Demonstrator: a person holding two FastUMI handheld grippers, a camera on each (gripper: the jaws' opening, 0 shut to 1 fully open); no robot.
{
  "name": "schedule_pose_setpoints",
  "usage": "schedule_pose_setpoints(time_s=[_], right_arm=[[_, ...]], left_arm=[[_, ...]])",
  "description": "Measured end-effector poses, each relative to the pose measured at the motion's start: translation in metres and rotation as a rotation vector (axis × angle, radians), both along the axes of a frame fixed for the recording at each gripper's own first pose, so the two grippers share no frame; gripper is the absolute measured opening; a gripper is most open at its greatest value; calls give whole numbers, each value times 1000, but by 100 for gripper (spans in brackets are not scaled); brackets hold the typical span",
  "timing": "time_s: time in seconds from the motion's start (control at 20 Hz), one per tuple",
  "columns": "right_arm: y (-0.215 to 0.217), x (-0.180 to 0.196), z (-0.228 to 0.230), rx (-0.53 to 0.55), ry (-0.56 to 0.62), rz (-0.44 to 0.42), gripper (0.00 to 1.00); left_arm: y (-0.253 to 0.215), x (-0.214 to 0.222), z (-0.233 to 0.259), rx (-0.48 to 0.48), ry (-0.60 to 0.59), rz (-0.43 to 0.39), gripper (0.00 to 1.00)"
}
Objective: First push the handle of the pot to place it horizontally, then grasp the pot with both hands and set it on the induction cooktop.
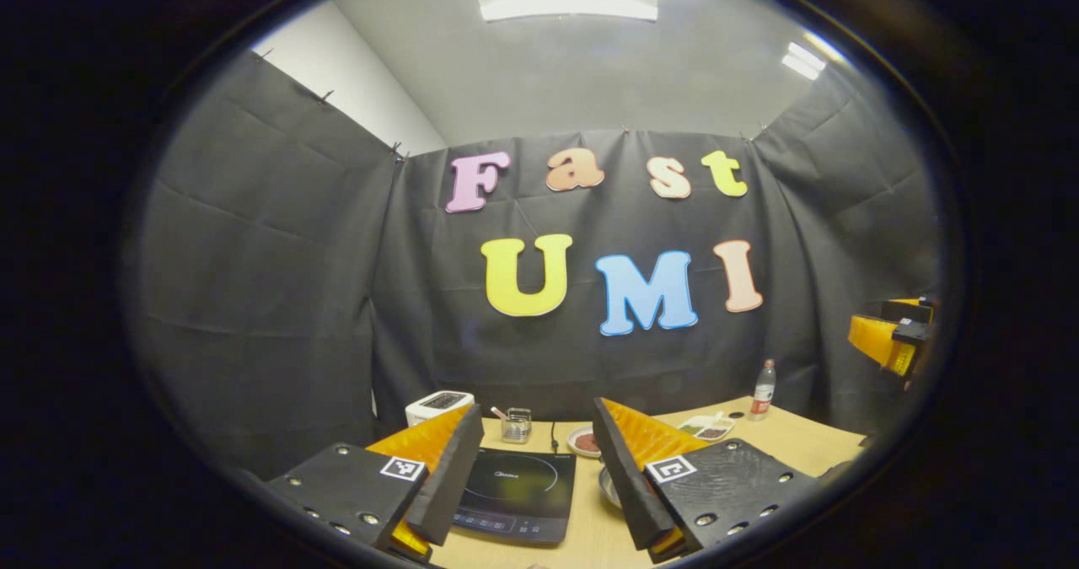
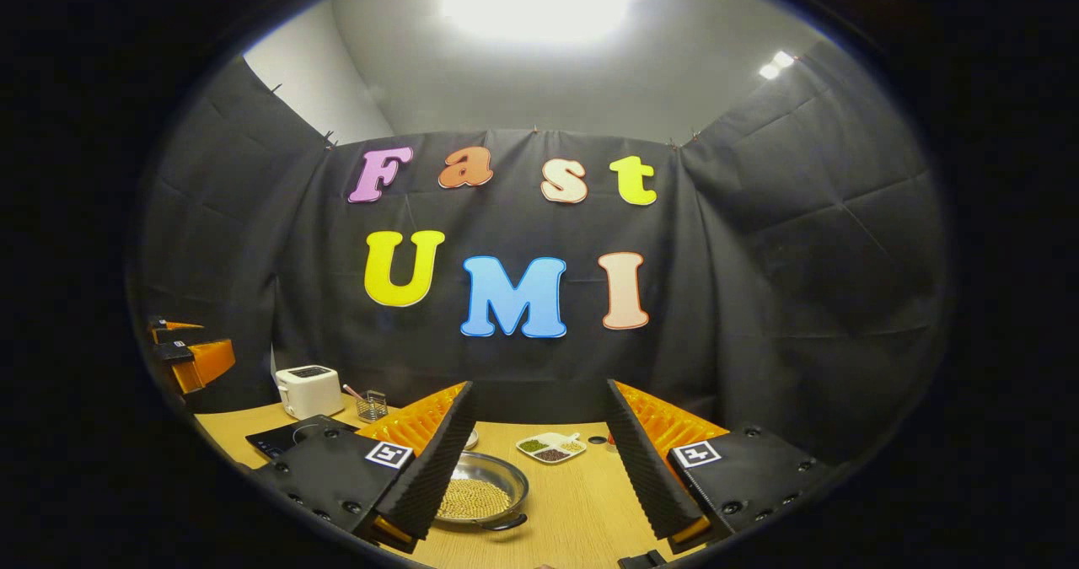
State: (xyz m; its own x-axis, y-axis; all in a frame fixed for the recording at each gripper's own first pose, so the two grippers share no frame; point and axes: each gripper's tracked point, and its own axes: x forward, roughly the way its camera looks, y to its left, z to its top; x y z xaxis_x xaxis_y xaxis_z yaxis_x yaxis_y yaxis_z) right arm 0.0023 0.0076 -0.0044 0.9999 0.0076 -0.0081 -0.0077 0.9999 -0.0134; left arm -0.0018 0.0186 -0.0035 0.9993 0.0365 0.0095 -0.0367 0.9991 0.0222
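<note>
Far left on the table (image 2: 582, 510) stands a white toaster (image 2: 309, 390), with a small wire basket (image 2: 372, 405) just to its right. Nearer, the black cooktop (image 1: 514, 495) lies flat and bare; nothing rests on its glass.

The left gripper (image 1: 531, 480) hangs above the cooktop's near edge. Its fingers are spread wide and released, with nothing between them. It touches no object.

Right of the cooktop, a small plate (image 1: 583, 442) sits toward the far side. The pot (image 2: 480, 495), a shallow metal pan filled with pale beads, sits on the bare table right of the cooktop and apart from it. A dark handle (image 2: 508, 522) shows at its near rim, running along the rim's near-right side. Its exact angle cannot be told from these views.

The right gripper (image 2: 544, 468) hangs above the table just right of the pot. Its fingers are also spread and released, grasping nothing; the left finger overlaps the pot's left edge in the right gripper view, but appears to be above it, not touching.

Farther right lie a divided dish (image 2: 551, 447) of grains and, near the wall, a bottle (image 1: 763, 390).

Assessment: the task appears to be at its start. The handle seems not yet pushed, no two-handed grasp is made, and the pot is not on the cooktop. All steps appear outstanding.
</note>
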Motion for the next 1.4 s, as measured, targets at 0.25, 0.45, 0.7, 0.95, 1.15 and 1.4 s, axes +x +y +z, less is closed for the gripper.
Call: schedule_pose_setpoints(time_s=[0.25, 0.45, 0.7, 0.95, 1.15, 1.4], right_arm=[[5, 0, 1, 4, -1, 9, 96], [10, 0, 2, -1, -3, 17, 79], [17, 2, 0, -13, 7, 18, 54], [27, 5, -5, -33, 28, 11, 35], [34, 4, 2, -57, 5, -26, 2], [66, 13, -15, -58, 53, 42, 2]], left_arm=[[2, 1, 1, 0, -5, 0, 77], [6, 1, 3, 5, -13, -2, 80], [12, 3, 3, 7, -20, -3, 77], [26, 7, 5, 8, -31, 3, 80], [39, 11, 5, 10, -37, 1, 77], [65, 16, 0, -1, -33, 1, 80]])
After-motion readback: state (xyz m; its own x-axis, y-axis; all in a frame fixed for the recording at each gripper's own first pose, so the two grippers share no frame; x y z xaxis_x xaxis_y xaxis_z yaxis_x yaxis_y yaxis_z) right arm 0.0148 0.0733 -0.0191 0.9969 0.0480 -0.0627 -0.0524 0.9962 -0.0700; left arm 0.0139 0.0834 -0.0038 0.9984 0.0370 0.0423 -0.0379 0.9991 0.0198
